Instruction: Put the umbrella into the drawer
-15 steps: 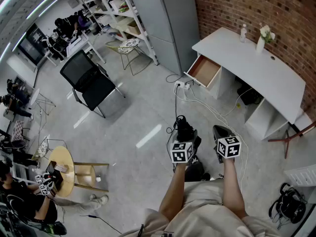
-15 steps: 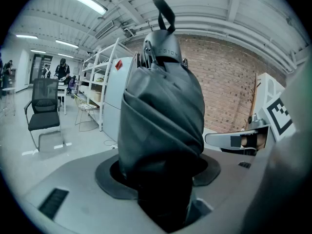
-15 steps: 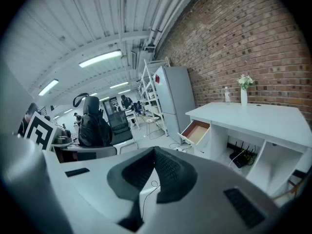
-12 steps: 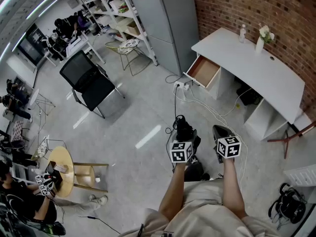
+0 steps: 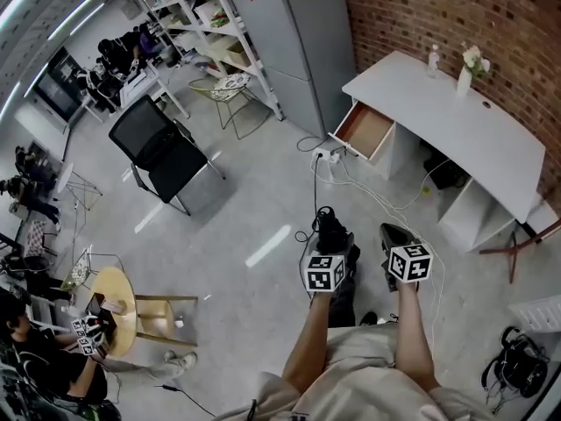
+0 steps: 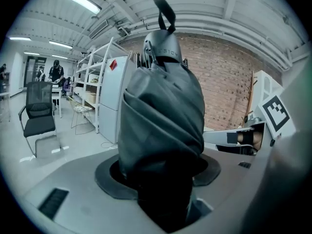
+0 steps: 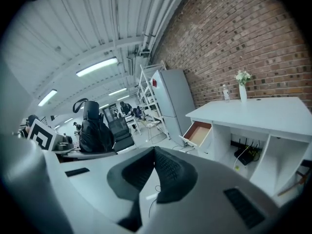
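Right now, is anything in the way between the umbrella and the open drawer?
Nothing tall. Only white cables and a power strip lie on the floor in front of the drawer, across the path from the umbrella.

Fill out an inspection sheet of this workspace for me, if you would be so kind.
Surface: white desk against the brick wall; its top is mostly bare.
Job's things: folded dark umbrella off the floor, in the left gripper; drawer open, nothing seen inside.
Clutter: bottle and vase of flowers at the desk's wall side.
Grippers: left gripper shut on the umbrella; right gripper shut, nothing between its jaws.
Cables: white cables and a power strip on the floor in front of the drawer.
Surroundings: black office chair, shelving, round wooden table, seated person.
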{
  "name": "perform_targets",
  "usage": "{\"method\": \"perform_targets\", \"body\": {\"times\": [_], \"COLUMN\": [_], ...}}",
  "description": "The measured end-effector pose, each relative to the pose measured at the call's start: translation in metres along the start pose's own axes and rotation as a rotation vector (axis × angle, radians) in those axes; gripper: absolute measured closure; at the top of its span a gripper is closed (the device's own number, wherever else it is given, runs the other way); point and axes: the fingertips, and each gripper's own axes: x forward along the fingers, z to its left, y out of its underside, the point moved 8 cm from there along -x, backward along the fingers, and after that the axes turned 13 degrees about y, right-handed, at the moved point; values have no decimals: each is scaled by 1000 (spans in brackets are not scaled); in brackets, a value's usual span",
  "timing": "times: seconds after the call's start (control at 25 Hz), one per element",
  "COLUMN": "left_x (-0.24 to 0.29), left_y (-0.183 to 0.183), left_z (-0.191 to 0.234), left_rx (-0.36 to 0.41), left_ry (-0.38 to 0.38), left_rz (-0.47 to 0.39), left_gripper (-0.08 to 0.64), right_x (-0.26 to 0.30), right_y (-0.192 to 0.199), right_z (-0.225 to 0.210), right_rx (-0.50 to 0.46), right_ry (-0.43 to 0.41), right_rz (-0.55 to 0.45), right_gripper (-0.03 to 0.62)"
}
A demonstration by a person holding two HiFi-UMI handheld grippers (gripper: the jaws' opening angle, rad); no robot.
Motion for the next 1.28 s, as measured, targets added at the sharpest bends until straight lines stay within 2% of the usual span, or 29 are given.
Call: {"method": "perform_targets", "body": {"times": [0.2,0.44,0.64,0.92,1.28], "left_x": [29,73,118,170,230], "left_y": [-11,-42,-76,-125,-149], "left_z": [26,64,87,131,165], "left_rx": [-10,-60,-26,-12,5], "left_ry": [17,23,47,63,133], "left_rz": [3,-27,-16,-26,30], "left_gripper": [308,308,307,305,305], "right_x": [33,73,115,165,216], "right_y": [-10,-32,-55,-88,-123], "right_z": [-1,-14,-38,-47,-72], "right_rx": [-37,-80,-49,-52,-18], "right_ry": [-12,24,48,53,104], "right_rz": [35,50,54,38,33], "right_gripper": [525,525,525,525,525]}}
